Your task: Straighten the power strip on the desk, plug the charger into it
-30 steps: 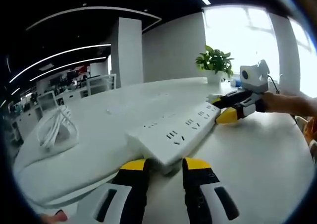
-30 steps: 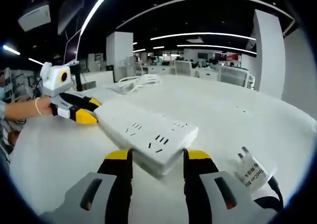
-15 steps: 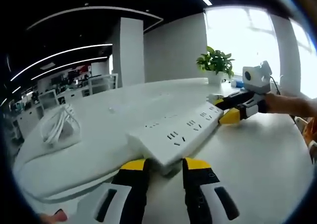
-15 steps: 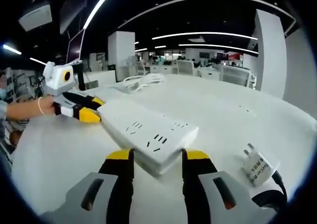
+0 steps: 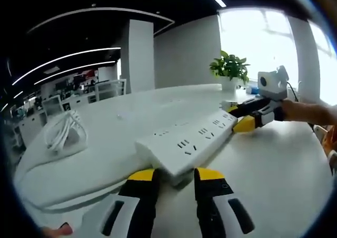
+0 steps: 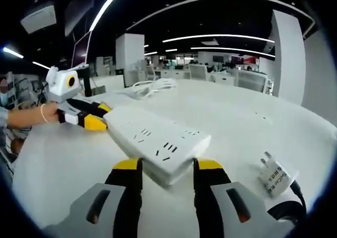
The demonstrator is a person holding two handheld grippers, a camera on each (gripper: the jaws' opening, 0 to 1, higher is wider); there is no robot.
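A long white power strip (image 5: 187,143) lies on the white desk (image 5: 274,175), held at both ends. My left gripper (image 5: 175,176) is shut on its near end in the left gripper view, yellow fingertips (image 5: 143,176) pressing either side. At the far end my right gripper (image 5: 239,117) grips it. In the right gripper view the power strip (image 6: 158,138) runs from my right gripper (image 6: 167,169), shut on the near end, to the left gripper (image 6: 89,116). A white charger (image 6: 274,174) with metal prongs lies on the desk at the lower right, beside a dark cable (image 6: 287,209).
A coiled white cable (image 5: 62,132) rests on the desk beyond the strip, seen also as the coil (image 6: 150,86) in the right gripper view. A potted plant (image 5: 229,67) stands at the desk's far side. A person's forearm (image 5: 308,111) holds the right gripper.
Both views shifted slightly. The strip stays gripped at both ends with barely any movement; the charger lies in the same spot.
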